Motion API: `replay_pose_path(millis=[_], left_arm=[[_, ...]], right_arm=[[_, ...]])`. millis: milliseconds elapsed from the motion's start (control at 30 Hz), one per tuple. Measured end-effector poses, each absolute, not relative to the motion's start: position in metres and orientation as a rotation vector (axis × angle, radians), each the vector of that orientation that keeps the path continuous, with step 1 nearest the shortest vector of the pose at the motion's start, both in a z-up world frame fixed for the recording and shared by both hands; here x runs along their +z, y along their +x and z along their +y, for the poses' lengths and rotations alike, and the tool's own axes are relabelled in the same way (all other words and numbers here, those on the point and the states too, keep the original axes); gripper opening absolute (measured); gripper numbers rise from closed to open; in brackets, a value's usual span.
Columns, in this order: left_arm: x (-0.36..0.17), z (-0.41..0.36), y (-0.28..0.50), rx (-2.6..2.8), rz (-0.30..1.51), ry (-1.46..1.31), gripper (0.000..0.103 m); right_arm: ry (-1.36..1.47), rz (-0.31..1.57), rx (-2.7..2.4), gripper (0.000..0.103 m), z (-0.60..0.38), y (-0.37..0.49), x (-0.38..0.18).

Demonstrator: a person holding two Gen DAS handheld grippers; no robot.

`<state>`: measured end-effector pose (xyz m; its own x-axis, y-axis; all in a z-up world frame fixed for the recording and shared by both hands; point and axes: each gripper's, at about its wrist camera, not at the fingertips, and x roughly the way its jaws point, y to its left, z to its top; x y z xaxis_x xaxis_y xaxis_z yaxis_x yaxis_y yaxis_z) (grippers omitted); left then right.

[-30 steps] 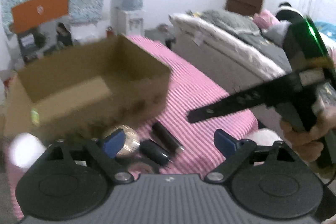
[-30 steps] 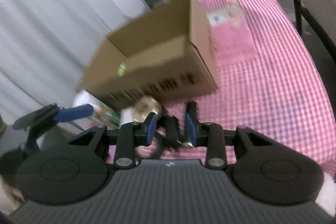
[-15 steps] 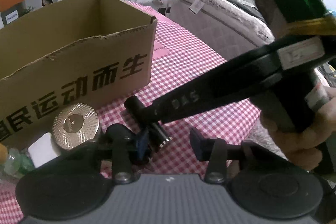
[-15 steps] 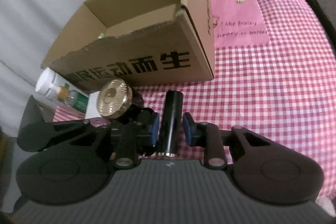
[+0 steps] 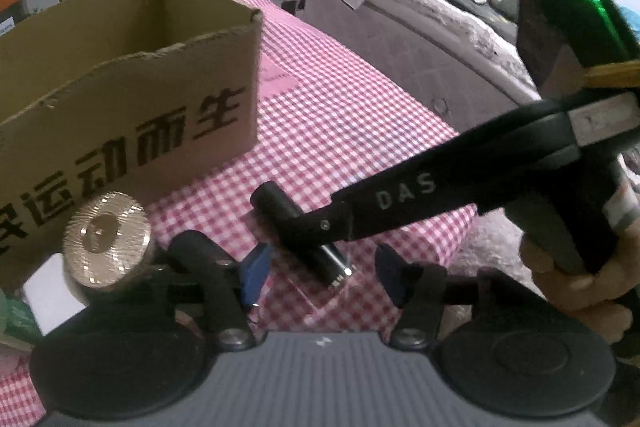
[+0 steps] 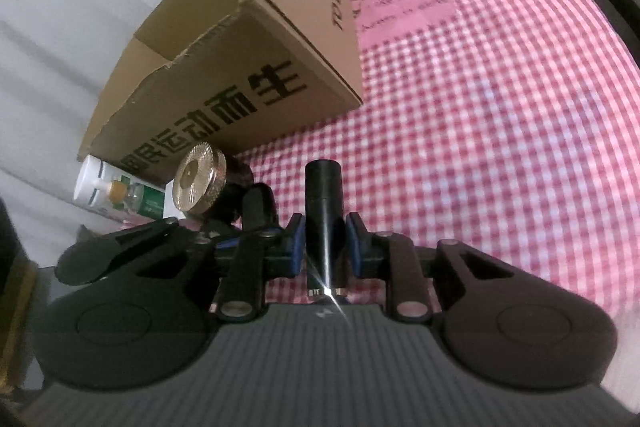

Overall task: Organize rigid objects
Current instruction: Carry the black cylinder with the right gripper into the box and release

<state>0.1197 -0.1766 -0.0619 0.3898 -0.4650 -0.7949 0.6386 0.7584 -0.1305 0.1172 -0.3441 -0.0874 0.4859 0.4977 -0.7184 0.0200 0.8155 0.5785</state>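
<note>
A black tube (image 6: 323, 203) with a metal end is pinched between the blue pads of my right gripper (image 6: 323, 243), low over the pink checked cloth. In the left wrist view the same tube (image 5: 332, 259) lies just ahead of my left gripper (image 5: 322, 275), with the right gripper's finger (image 5: 360, 211) across it. The left jaws are opening and stand either side of the tube without touching it. A gold-lidded jar (image 5: 106, 231) sits to the left, against the open cardboard box (image 5: 140, 131).
The box (image 6: 260, 67) with black lettering stands on the checked tablecloth (image 6: 480, 147). A white bottle with a green label (image 6: 116, 195) lies by its left corner. A bed (image 5: 420, 39) runs along the table's right side. A hand (image 5: 580, 279) holds the right gripper's handle.
Both grippers have come down in front of the box. The right jaws have closed on the black tube. The left jaws narrowed beside it and have now spread again.
</note>
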Motion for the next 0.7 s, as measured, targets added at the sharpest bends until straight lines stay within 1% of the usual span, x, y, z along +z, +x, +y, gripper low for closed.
replay_pose_path(millis=[333,500,567,700], left_arm=[[-0.071,-0.191,0.116,-0.667,0.972,0.243,0.06],[-0.069,-0.192,0.115,-0.646,0.974,0.241,0.052],[-0.069,-0.193,0.114,-0.644,0.967,0.255,0.046],[-0.07,-0.197,0.107,-0.649,0.943,0.295,0.046]], right_arm=[[0.652,1.063,0.341,0.021,-0.36,0.095,-0.091],[0.655,1.086,0.364,0.021,-0.363,0.101,-0.09],[0.662,1.09,0.371,0.021,-0.363,0.103,-0.09],[0.676,1.083,0.398,0.021,-0.363,0.105,-0.093]])
